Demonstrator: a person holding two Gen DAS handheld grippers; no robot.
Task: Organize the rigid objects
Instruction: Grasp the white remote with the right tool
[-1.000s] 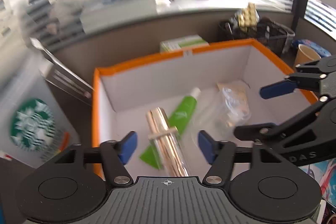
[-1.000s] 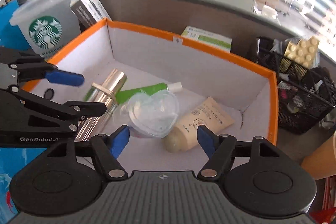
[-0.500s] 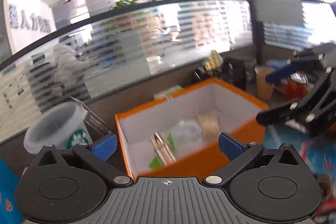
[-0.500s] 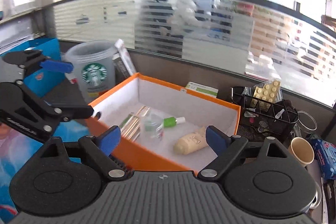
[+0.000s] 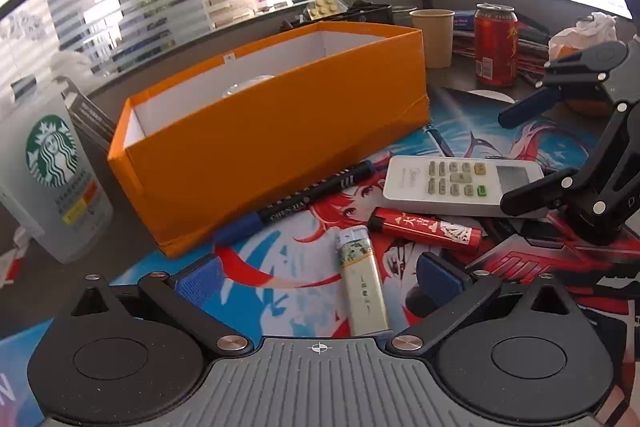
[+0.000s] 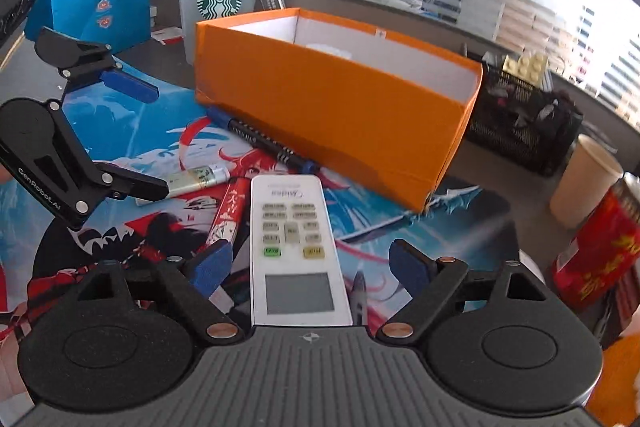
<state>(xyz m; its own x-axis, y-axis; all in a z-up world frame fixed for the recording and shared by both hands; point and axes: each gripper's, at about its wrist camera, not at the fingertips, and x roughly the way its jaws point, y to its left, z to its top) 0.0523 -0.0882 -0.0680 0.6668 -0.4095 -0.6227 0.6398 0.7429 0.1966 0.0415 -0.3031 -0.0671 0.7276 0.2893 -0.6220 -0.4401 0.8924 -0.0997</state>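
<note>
The left gripper [image 5: 316, 279] is hovering wide open over a cream lighter [image 5: 362, 287], with the orange box [image 5: 272, 131] sitting farther back and a white remote [image 5: 460, 181] lying right.

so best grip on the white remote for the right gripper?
Across its narrow width, mid-body at the button area. The white remote lies flat on the mat, long axis in line with the open right gripper, both long edges free. Come from above; the red lighter crowds its left edge.
</note>
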